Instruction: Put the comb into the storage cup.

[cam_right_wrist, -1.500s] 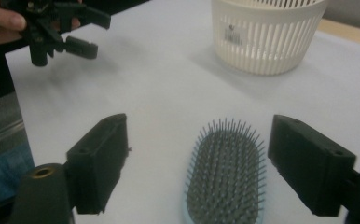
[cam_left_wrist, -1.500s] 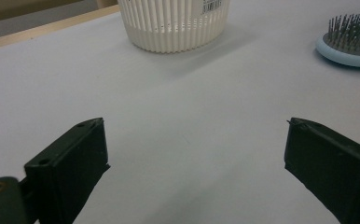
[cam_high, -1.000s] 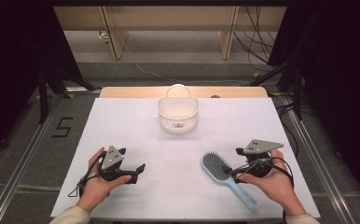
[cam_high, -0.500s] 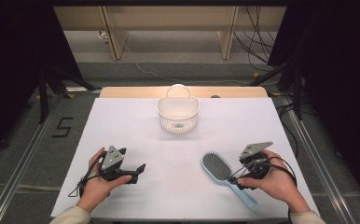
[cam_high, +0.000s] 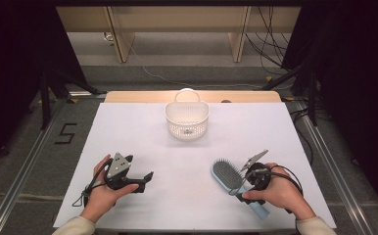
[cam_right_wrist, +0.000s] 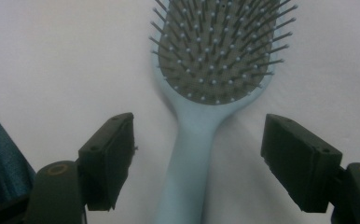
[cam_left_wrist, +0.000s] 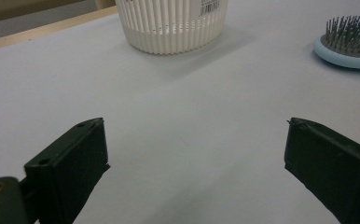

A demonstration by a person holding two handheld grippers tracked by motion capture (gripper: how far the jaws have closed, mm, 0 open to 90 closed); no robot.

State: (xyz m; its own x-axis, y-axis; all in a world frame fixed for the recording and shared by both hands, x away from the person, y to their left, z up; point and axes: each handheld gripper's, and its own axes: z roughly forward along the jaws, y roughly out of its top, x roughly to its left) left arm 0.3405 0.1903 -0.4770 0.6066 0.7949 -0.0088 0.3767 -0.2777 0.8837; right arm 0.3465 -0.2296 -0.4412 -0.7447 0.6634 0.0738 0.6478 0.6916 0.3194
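Note:
A light blue hairbrush with a grey bristle pad lies bristles-up at the front right of the white table. Its head points away from my right gripper. That gripper straddles the brush handle; its jaws have just been closing, but both pads still stand clear of the handle, so it is open. My left gripper rests at the front left, held in a hand. It is open wide over bare table with nothing between its fingers.
A white slatted basket with a handle stands at the back centre, also seen ahead of the left gripper. A wooden strip edges the table's far side. Dark stands and cables flank the table on both sides.
My right hand has shifted left and tipped down over the brush handle, and its jaws have narrowed a little. The left hand and the brush have not moved.

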